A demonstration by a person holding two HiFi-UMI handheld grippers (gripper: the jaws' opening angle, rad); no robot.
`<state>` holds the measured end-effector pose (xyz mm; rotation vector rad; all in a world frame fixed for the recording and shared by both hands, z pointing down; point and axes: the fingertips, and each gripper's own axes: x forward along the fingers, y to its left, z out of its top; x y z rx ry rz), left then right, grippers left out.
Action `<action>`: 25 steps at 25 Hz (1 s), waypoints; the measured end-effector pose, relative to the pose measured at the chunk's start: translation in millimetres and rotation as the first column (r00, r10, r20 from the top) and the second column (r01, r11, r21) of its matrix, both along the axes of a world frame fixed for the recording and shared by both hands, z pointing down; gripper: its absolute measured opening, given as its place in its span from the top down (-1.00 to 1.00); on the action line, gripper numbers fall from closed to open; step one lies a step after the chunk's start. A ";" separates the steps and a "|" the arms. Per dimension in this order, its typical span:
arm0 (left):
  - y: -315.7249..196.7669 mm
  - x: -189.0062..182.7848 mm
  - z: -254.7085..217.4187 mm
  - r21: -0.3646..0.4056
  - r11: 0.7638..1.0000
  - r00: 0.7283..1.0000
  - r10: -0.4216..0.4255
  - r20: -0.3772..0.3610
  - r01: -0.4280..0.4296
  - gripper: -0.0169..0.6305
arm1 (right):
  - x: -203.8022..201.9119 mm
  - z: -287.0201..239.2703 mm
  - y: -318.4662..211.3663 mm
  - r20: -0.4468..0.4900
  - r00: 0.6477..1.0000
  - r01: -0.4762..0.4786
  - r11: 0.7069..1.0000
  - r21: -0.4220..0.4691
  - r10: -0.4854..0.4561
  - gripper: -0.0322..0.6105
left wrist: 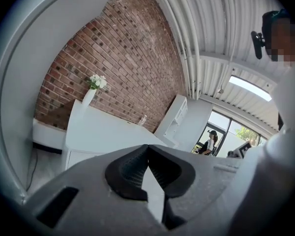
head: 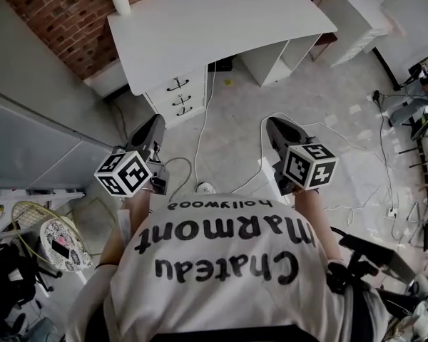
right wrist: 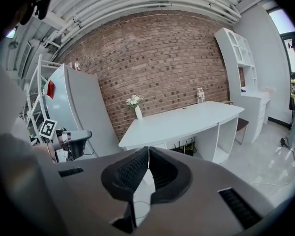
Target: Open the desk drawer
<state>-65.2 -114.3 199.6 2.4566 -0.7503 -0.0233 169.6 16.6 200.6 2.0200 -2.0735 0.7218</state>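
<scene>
step: approach | both my tongs, left gripper (head: 155,125) and right gripper (head: 275,128), closed, empty | desk drawer (head: 177,85) at 12 o'clock, well apart | next: close in, part the jaws for its handle

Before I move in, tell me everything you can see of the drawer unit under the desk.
The drawer unit is a white cabinet, apparently painted wood. It sits under the end of the white desk that lies to the left in the head view. Its front shows three stacked drawers, each with a dark curved handle, and all are shut flush. It stands upright on the grey floor, and nothing touches its front.
</scene>
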 end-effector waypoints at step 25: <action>-117.0 12.6 -11.7 0.101 0.992 0.993 -0.084 0.077 0.076 0.90 | -60.4 1.2 -219.6 0.050 0.936 0.345 0.936 0.065 -0.349 0.85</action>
